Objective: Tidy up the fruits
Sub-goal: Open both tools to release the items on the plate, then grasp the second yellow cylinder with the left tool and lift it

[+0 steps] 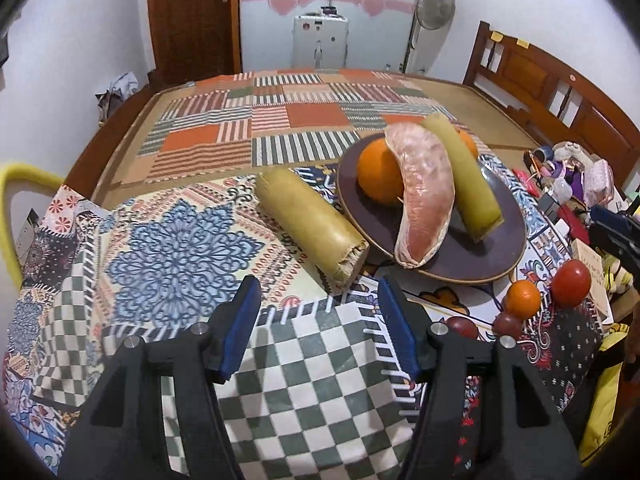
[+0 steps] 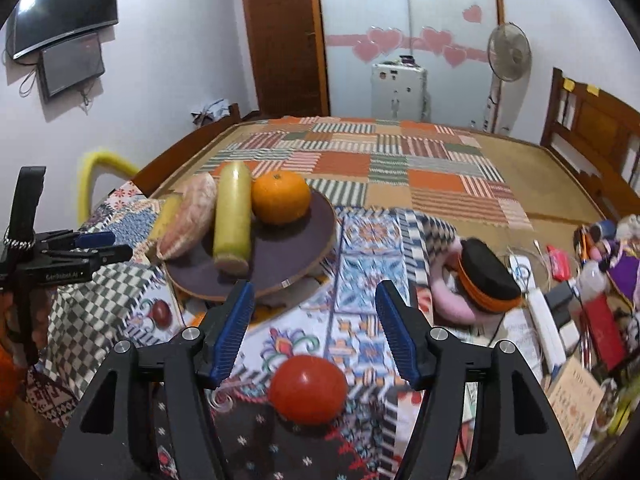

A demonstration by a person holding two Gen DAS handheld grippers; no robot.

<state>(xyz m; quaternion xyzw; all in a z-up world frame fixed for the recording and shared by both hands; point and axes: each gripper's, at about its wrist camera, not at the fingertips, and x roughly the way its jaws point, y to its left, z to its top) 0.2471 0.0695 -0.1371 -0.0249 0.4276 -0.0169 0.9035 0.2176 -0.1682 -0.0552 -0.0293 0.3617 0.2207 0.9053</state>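
Note:
A dark purple plate holds an orange, a peeled pomelo segment and a sugarcane piece. A second sugarcane piece lies on the cloth left of the plate. My left gripper is open just short of its near end. A red tomato lies between the fingers of my open right gripper, touching neither. A small orange and two dark red fruits lie nearby.
Patterned cloths cover the table. Clutter fills the right edge, including a black and orange cap on a pink ring. A wooden chair stands at the right and a yellow chair at the left.

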